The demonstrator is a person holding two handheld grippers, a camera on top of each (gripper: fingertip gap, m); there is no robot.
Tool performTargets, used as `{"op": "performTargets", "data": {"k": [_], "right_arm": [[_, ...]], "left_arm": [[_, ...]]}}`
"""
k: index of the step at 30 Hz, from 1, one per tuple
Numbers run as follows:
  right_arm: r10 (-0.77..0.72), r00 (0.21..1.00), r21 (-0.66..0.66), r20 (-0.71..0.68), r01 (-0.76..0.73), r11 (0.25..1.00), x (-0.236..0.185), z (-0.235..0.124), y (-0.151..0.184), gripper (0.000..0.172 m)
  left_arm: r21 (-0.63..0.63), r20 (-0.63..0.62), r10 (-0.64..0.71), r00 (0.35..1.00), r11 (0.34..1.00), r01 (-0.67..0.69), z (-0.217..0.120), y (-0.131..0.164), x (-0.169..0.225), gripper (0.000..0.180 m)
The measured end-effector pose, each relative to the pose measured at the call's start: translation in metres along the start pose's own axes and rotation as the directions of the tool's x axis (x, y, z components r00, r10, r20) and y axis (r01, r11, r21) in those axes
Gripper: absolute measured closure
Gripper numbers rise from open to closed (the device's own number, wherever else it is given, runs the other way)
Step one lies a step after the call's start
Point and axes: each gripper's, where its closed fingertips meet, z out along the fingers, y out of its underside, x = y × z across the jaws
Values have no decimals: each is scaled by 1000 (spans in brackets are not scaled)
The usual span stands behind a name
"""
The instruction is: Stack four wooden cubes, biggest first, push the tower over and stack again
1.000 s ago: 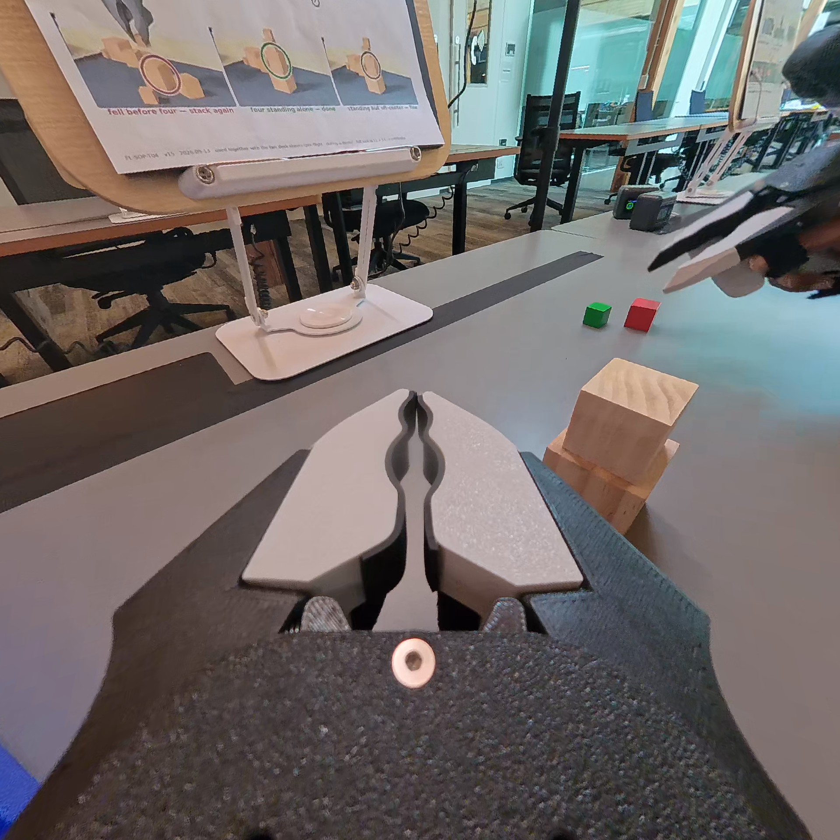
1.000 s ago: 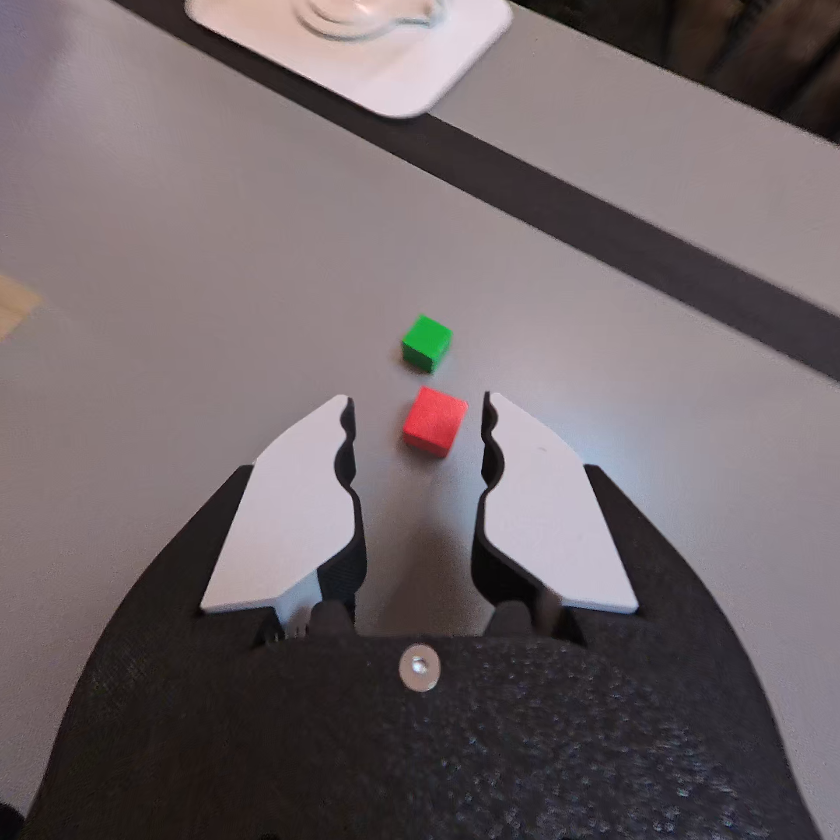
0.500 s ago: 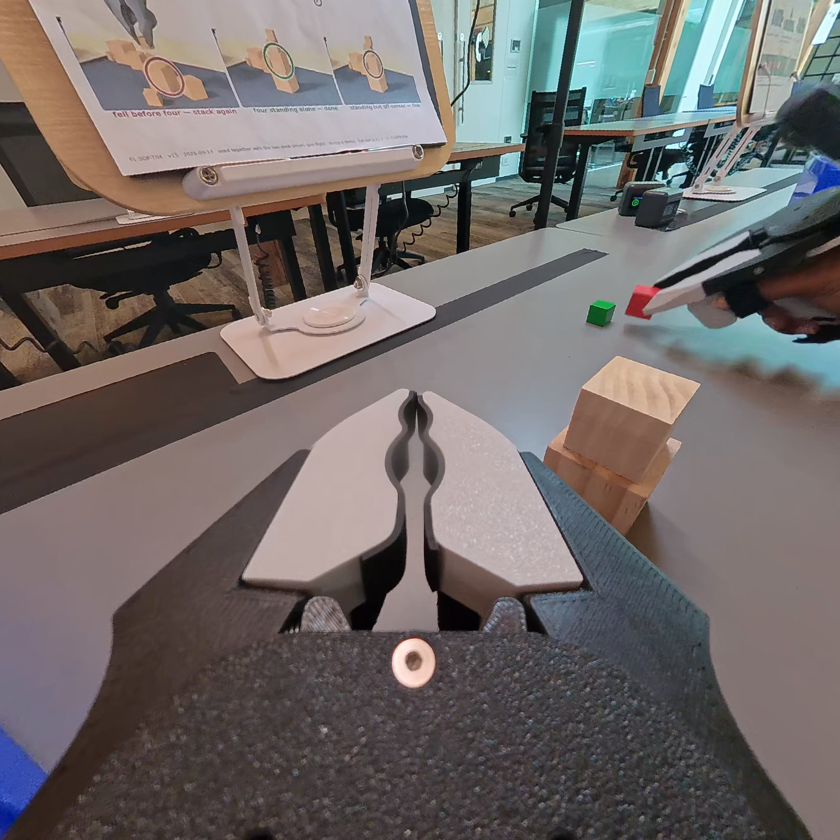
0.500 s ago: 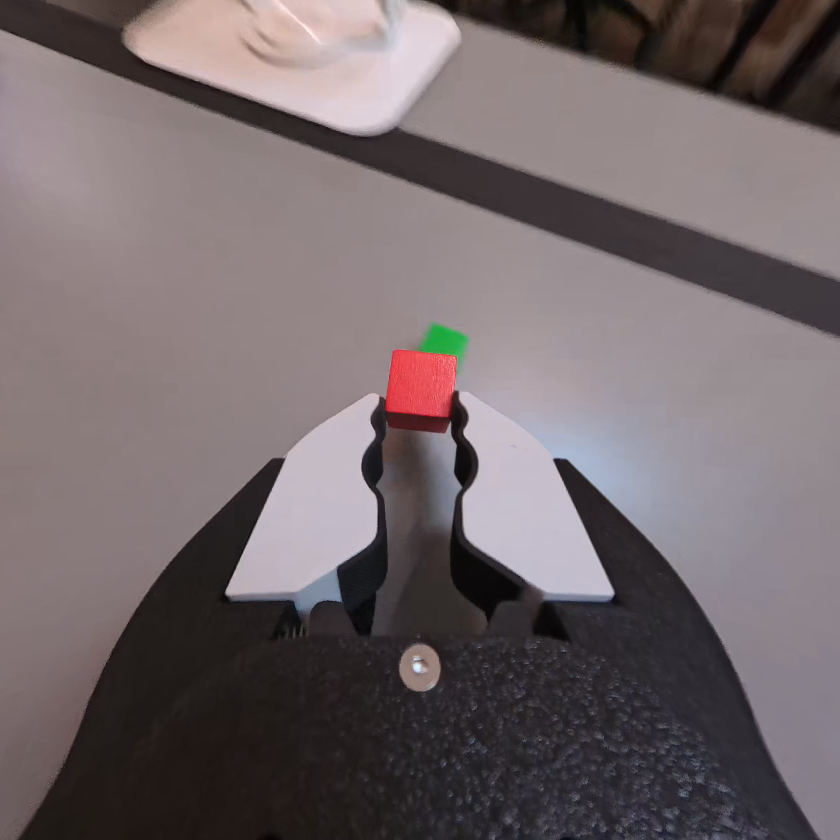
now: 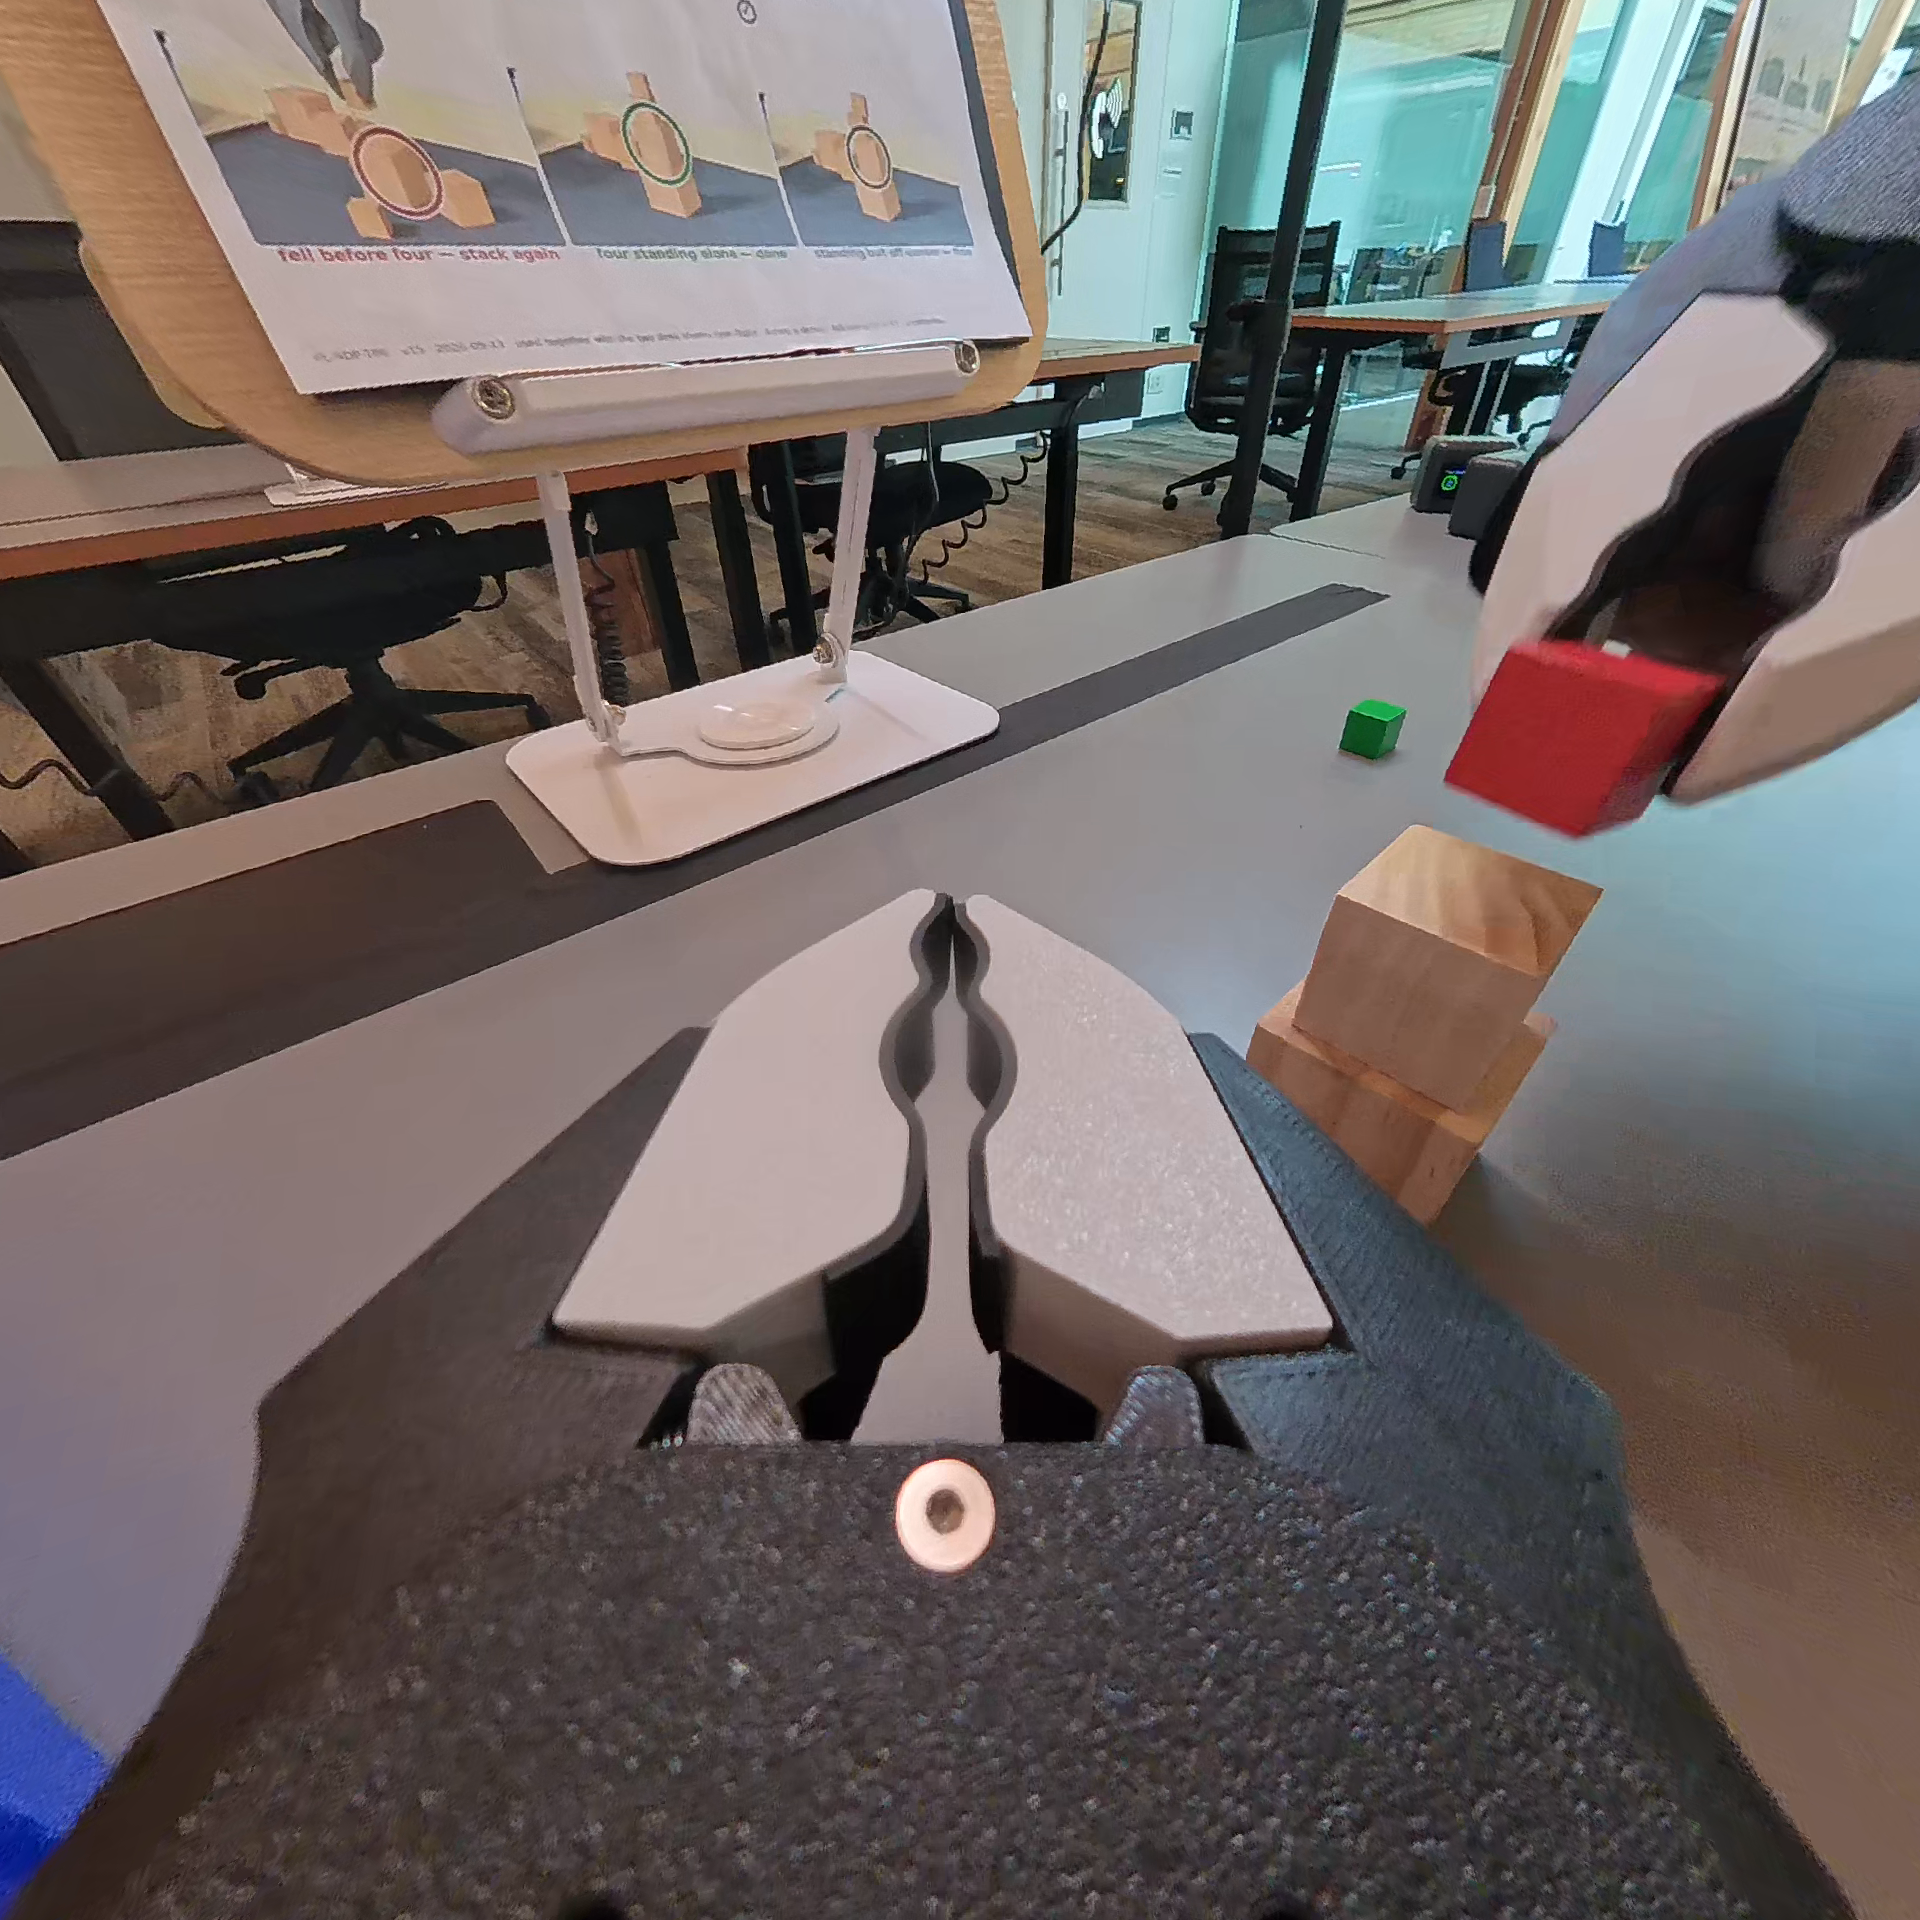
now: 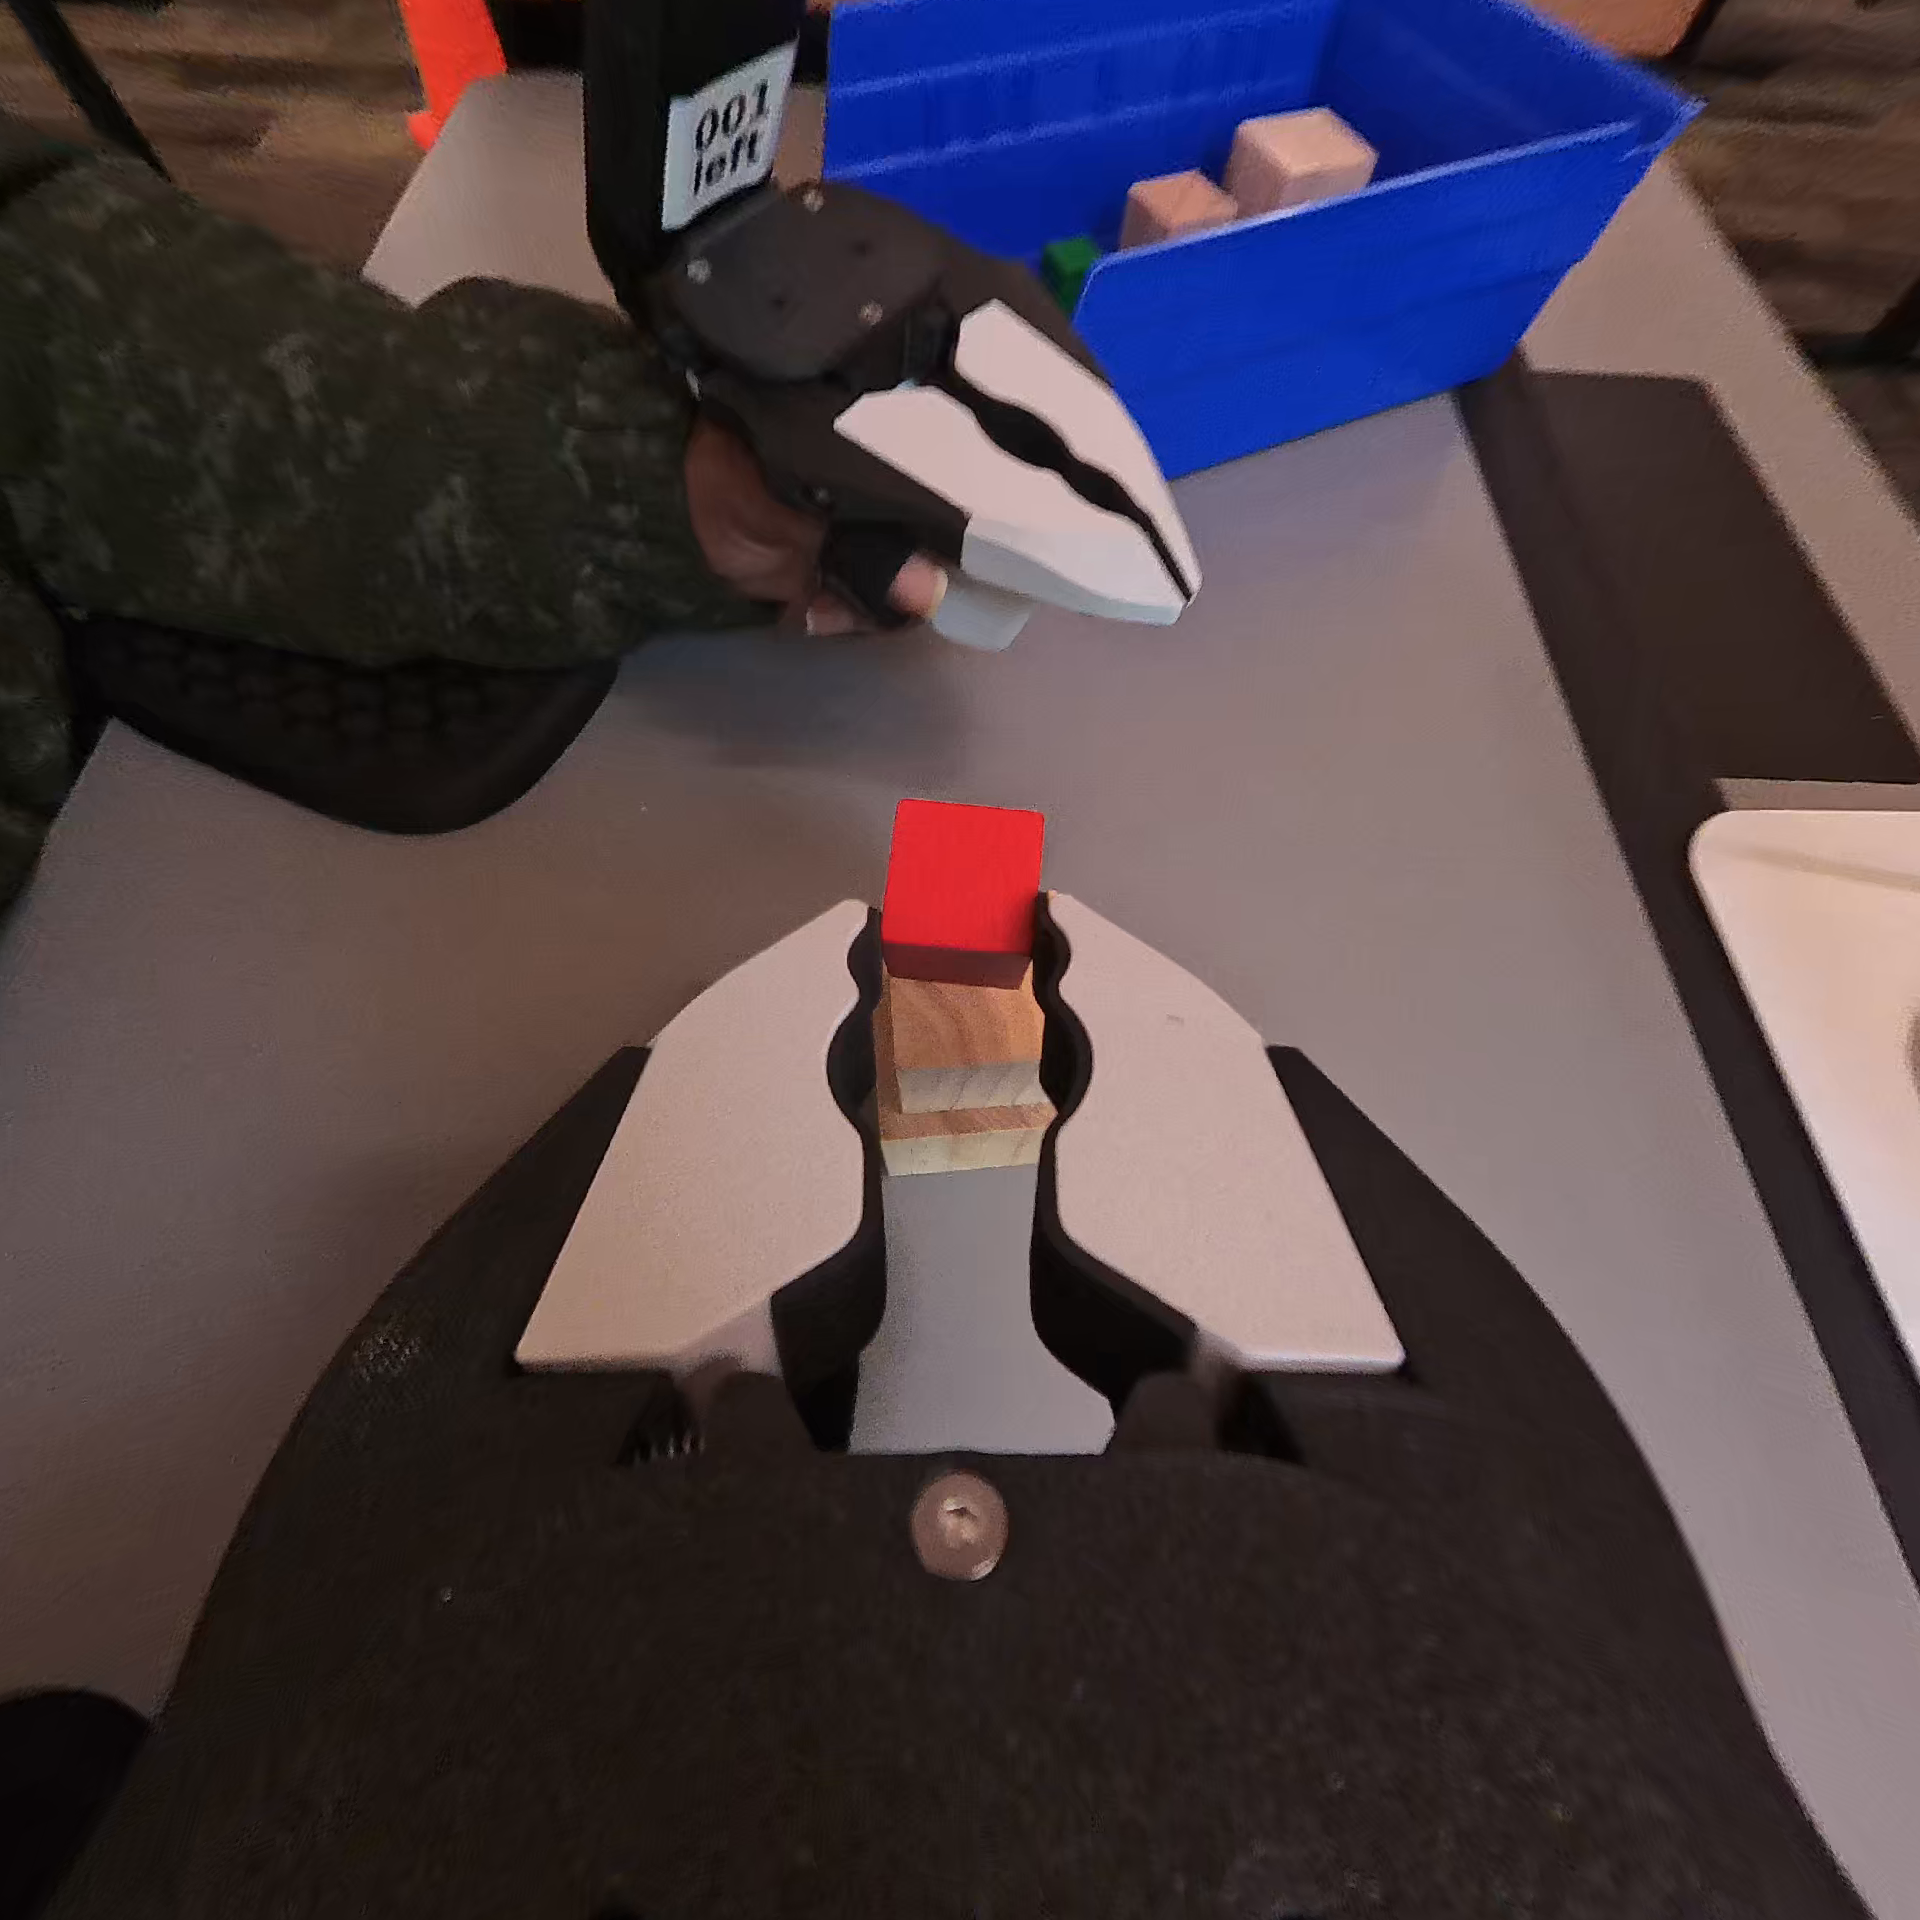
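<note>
My right tongs (image 6: 961,920), which stood wide over the table, now grip the red cube (image 6: 964,883) above the wooden stack (image 5: 1423,1023), seemingly clear of it; left tongs (image 5: 951,906) remain shut, empty.

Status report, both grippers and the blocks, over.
Left gripper shut, holding nothing, low over the grey table. Right gripper clamps red cube, held just above two stacked wooden blocks. Green cube lies apart, farther back.
</note>
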Motion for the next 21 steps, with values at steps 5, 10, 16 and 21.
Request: {"op": "performTargets", "data": {"k": [5, 10, 16, 21], "right_arm": [[7, 998, -69, 57, -3, 998, 0, 11, 14, 144], [-6, 997, -104, 71, 14, 994, 3, 10, 18, 144], [-67, 992, -155, 105, 83, 984, 1, 10, 19, 144], [-115, 987, -214, 109, 136, 967, 1, 12, 23, 142]], "left_arm": [[26, -4, -11, 1000, 1000, 11, -2, -5, -3, 180], [43, -39, -29, 999, 999, 31, -3, -7, -1, 180], [47, -65, -16, 998, 999, 19, -2, -8, 4, 180], [37, -65, -17, 998, 999, 19, -2, -5, 4, 180]]}}
